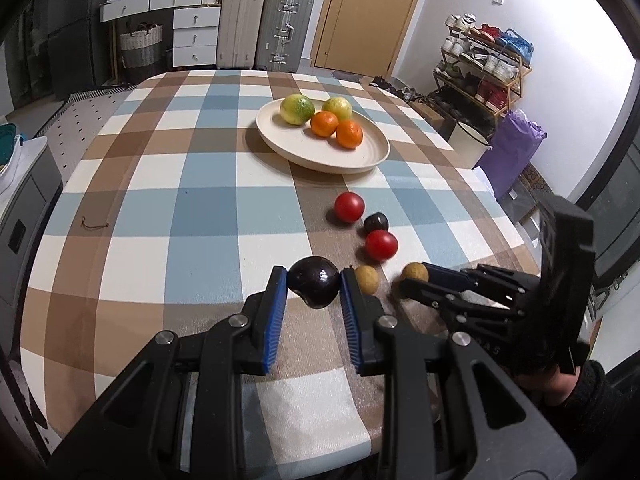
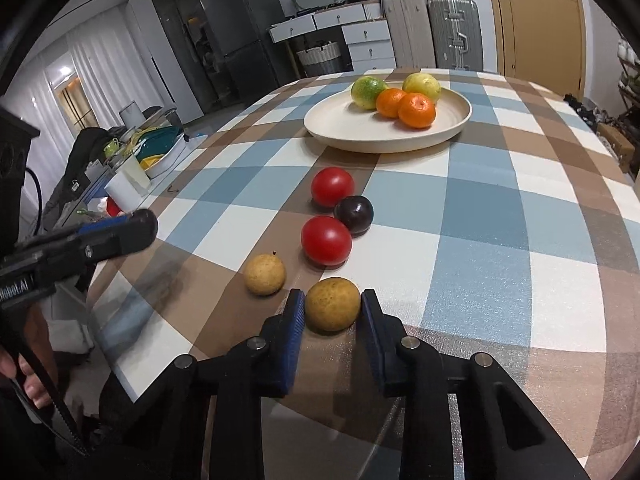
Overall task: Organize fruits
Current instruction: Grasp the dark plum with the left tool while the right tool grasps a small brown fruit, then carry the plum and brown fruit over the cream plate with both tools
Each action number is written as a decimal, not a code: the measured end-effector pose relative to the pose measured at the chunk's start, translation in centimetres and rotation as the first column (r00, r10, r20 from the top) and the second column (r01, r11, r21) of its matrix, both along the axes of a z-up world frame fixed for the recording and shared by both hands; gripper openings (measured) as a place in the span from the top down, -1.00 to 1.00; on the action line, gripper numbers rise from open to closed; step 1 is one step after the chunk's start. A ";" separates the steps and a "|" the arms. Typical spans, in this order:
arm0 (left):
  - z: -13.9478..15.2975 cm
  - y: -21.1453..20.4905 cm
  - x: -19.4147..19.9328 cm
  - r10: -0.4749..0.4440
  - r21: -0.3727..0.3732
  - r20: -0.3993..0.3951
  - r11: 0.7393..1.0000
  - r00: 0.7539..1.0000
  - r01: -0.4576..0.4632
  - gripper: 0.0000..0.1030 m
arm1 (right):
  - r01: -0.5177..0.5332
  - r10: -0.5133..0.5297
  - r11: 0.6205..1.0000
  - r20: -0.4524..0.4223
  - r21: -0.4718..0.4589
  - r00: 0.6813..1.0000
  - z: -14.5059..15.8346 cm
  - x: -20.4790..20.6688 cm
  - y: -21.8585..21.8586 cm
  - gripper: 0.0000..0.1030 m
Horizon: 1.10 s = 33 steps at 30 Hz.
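My left gripper (image 1: 314, 282) is shut on a dark purple plum (image 1: 314, 286) and holds it just above the checked tablecloth. My right gripper (image 2: 333, 304) is shut on a tan round fruit (image 2: 333, 304) that rests on the table; it also shows in the left wrist view (image 1: 416, 272). A second tan fruit (image 2: 265, 274) lies to its left. Two red tomatoes (image 2: 333, 187) (image 2: 326, 240) and a small dark plum (image 2: 354, 214) lie in a row beyond. A cream plate (image 2: 340, 128) holds two green-yellow citrus fruits (image 2: 368, 92) and two oranges (image 2: 416, 110).
The table's near edge lies just under both grippers. A small string loop (image 1: 94, 225) lies on the cloth at the left. Suitcases (image 1: 264, 28), drawers and a shoe rack (image 1: 484, 64) stand beyond the table.
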State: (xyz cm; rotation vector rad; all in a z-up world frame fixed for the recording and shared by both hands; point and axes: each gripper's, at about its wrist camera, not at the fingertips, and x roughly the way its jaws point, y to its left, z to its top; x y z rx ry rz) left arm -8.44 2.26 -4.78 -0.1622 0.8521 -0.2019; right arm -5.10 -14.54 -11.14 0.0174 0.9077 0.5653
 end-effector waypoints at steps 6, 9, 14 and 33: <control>0.4 0.0 1.2 0.004 0.000 0.001 1.000 1.000 -0.004 0.54 | 0.020 -0.021 0.999 0.033 0.033 0.999 1.3 0.1 -1.4 0.45; 0.7 -0.1 2.0 -0.001 0.000 0.002 1.000 1.000 0.001 0.54 | 0.024 -0.027 0.998 0.054 0.059 0.998 2.3 0.3 -2.0 0.45; 1.3 -0.7 4.2 -0.018 0.002 0.008 1.000 1.000 0.018 0.54 | 0.004 -0.013 0.995 0.084 0.098 0.996 4.1 0.8 -2.6 0.45; 1.8 -1.4 17.3 -0.030 -0.010 -0.008 0.999 1.000 0.030 0.54 | -0.046 0.024 0.981 0.115 0.188 0.993 7.8 9.4 -1.8 0.45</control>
